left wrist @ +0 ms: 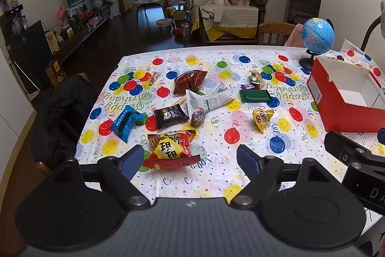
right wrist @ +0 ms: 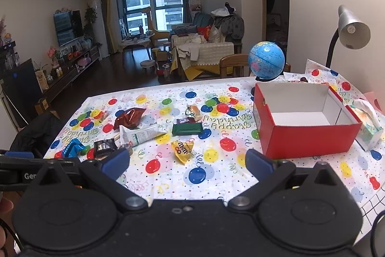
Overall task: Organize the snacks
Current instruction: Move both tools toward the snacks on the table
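Note:
Several snacks lie scattered on the balloon tablecloth (left wrist: 216, 175): a red-yellow packet (left wrist: 172, 147), a blue packet (left wrist: 126, 122), a black packet (left wrist: 170, 115), a white pouch (left wrist: 209, 100), a dark red bag (left wrist: 190, 81), a green bar (left wrist: 255, 96) and a yellow M&M's packet (left wrist: 262, 119) (right wrist: 182, 149). An open red box (right wrist: 305, 122) (left wrist: 344, 100), empty inside, stands at the right. My left gripper (left wrist: 190, 160) is open, just before the red-yellow packet. My right gripper (right wrist: 186, 164) is open and empty, near the M&M's packet.
A blue globe (right wrist: 266, 60) stands behind the red box. A grey desk lamp (right wrist: 352, 29) and a tissue box (right wrist: 369, 128) are at the far right. A wooden chair (left wrist: 275, 33) stands behind the table, and a dark coat on a chair (left wrist: 62, 112) at its left.

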Available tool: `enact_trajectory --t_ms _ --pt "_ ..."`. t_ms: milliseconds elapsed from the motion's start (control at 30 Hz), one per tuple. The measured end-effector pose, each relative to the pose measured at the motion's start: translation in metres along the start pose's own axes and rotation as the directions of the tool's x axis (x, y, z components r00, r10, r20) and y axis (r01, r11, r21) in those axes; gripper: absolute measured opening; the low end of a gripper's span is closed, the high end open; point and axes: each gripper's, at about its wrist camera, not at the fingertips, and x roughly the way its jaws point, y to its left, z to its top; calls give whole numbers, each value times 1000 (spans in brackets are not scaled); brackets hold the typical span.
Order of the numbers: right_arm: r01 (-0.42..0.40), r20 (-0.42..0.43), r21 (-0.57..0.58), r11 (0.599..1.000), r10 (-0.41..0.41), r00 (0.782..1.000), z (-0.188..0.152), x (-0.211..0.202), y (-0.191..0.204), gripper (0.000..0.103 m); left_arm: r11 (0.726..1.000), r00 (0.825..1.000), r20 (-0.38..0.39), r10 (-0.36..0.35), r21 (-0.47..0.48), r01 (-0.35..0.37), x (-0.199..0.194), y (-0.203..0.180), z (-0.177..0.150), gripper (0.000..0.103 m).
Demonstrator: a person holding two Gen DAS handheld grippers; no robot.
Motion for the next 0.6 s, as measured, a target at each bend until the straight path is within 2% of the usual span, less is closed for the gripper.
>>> enact_trajectory --t_ms 600 --pt "4 -1 -1 1000 -4 1000 0 1 -1 102 1000 1000 -6 -5 -3 5 2 -3 1 84"
